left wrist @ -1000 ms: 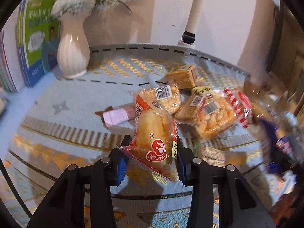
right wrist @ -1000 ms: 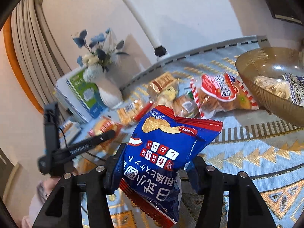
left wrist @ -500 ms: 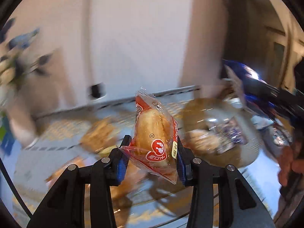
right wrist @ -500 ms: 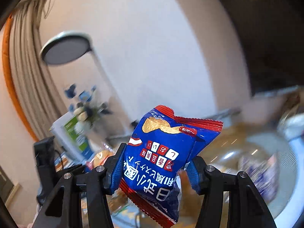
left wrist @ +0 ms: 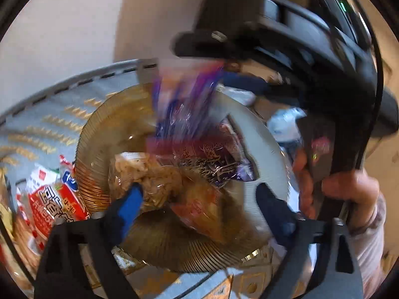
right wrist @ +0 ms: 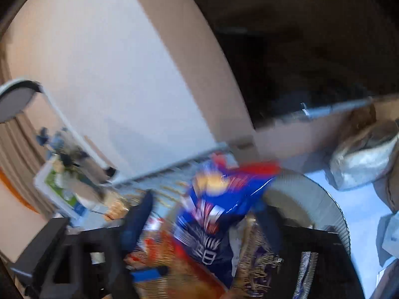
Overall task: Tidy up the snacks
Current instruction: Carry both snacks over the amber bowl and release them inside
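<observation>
Left wrist view: left gripper (left wrist: 199, 199) jaws wide, empty, over amber bowl (left wrist: 99, 134); orange pastry packet (left wrist: 199, 209) lying in bowl between fingers. Right gripper (right wrist: 202, 214) jaws spread; blue chip bag (right wrist: 219, 211) blurred, long axis upright, dropping toward bowl.

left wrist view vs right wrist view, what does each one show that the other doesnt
Only the left wrist view shows the red and white snack packs lying beside the bowl, and the hand gripping the other tool. Only the right wrist view shows the lamp, the blurred flowers and the grey bag. Both show the amber bowl and the blurred blue snack bag over it.
</observation>
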Demonstrator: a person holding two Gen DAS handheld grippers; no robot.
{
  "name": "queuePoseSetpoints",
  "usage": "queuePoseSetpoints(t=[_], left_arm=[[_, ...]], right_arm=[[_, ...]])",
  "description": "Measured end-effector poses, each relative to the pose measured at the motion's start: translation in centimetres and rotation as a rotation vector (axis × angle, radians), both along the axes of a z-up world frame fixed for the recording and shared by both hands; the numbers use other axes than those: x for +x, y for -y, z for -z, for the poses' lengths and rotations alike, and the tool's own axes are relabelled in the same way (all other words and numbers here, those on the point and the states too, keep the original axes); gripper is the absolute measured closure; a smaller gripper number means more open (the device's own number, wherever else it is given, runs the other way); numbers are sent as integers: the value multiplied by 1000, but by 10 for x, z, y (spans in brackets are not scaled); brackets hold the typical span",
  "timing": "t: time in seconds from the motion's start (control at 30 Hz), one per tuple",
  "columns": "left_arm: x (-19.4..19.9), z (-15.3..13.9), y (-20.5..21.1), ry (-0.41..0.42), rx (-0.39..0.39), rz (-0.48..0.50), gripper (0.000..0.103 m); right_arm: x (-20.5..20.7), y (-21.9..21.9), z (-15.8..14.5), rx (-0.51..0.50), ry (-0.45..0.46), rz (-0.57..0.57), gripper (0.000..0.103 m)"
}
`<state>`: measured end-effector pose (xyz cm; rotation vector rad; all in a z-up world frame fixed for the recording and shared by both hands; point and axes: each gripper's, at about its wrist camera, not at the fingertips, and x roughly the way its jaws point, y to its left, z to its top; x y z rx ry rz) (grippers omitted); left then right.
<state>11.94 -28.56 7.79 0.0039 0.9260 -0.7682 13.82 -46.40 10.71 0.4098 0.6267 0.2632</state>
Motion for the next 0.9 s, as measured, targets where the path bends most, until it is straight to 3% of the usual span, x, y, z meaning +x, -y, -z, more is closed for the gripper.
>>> queuePoseSetpoints(t=[0.17, 0.37, 0.53, 0.9], left_arm=[[13, 5, -18, -28, 21, -78, 10], [6, -2, -29, 60, 100, -104, 10], [3, -16, -43, 85, 117, -117, 10], [4, -53, -139, 142, 128, -275, 10]], right_arm=[[-2, 8, 6, 31, -21, 22, 8], [-11, -2, 5, 42, -30, 38, 8], [-20, -24, -7, 30, -15, 24, 8], [-43, -103, -37, -23, 29, -45, 3]])
